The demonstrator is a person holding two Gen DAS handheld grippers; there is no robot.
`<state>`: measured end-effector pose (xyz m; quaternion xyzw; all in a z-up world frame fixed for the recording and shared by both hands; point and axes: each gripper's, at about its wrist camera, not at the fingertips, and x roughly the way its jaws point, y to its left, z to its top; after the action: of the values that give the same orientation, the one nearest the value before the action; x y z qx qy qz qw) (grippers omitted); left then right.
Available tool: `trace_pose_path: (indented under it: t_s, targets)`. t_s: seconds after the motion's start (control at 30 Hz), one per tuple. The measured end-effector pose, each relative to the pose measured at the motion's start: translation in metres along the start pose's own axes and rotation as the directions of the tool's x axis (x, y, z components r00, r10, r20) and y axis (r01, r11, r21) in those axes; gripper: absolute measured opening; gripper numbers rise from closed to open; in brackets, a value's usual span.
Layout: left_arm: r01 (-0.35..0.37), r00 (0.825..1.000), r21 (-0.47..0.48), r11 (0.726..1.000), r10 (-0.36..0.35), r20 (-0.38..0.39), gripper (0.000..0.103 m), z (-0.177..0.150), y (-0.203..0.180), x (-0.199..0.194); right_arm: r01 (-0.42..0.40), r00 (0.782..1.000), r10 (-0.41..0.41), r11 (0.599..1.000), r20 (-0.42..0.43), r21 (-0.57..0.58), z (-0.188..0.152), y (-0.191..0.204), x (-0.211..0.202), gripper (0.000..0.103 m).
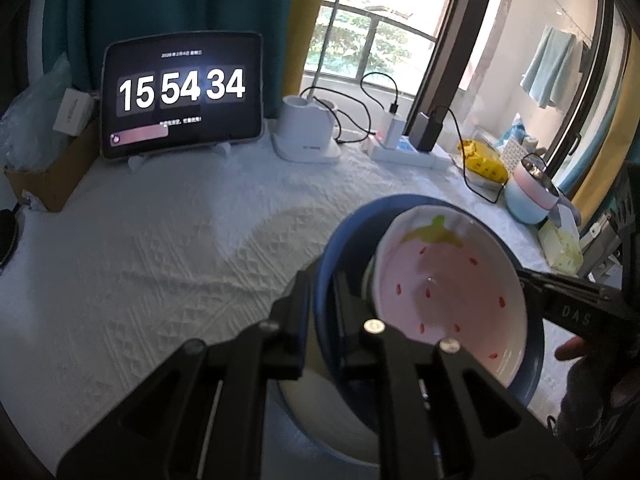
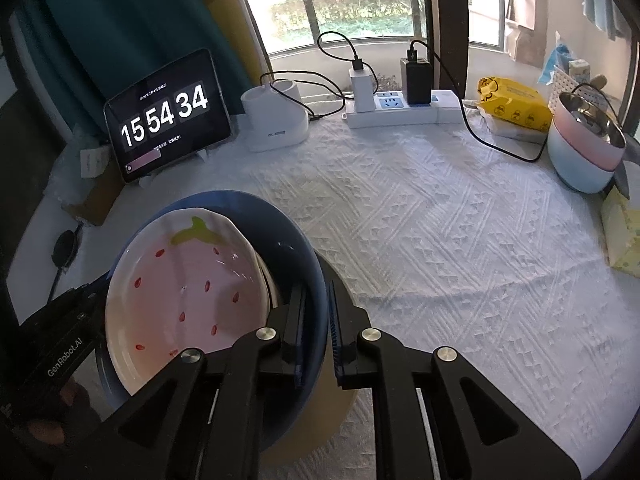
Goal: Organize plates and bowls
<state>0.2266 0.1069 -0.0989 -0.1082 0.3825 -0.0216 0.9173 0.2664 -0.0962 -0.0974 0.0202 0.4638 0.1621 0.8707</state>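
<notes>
Your left claw (image 1: 324, 312) pinches the near rim of the blue bowl (image 1: 348, 232), one finger outside the wall and one inside. Your right claw (image 2: 318, 324) pinches the opposite rim of the same bowl in the same way, fingers pressed close with only the wall between them.

The blue bowl sits mouth up, slightly tilted, and appears to be raised off the counter (image 2: 440, 240); contact beneath it cannot be confirmed. Nested inside it is the strawberry dish (image 2: 180, 280), pink with red seed marks. Its green stalk end points away from you, toward the tablet; its long axis runs from the stalk back toward the claws.

The white textured cloth on the counter lies open to the right of the bowl and beyond it. Along the far edge stand the tablet clock (image 2: 166, 116), a white holder (image 2: 274, 120), a power strip (image 2: 404, 110) with chargers, a yellow packet (image 2: 514, 102) and stacked pastel bowls (image 2: 584, 148).
</notes>
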Motion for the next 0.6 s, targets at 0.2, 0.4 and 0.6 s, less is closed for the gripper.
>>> trace_pose_path:
  t_s: [0.2,0.4,0.6]
  targets:
    - [-0.001,1.0,-0.003,1.0,0.001,-0.009,0.012,-0.005,-0.002,-0.005,0.009,1.0,-0.009,1.0,-0.008,0.009,-0.006,-0.003,-0.005,0.017]
    - [-0.007,1.0,-0.001,1.0,0.007,-0.012,0.012,-0.008,-0.004,-0.009,0.016,1.0,-0.016,1.0,0.002,0.015,-0.013,-0.004,-0.01,0.021]
    - [-0.03,1.0,0.028,0.999,0.03,-0.003,0.012,-0.008,-0.009,-0.009,0.015,1.0,-0.015,1.0,0.013,0.017,-0.014,-0.005,-0.01,0.021]
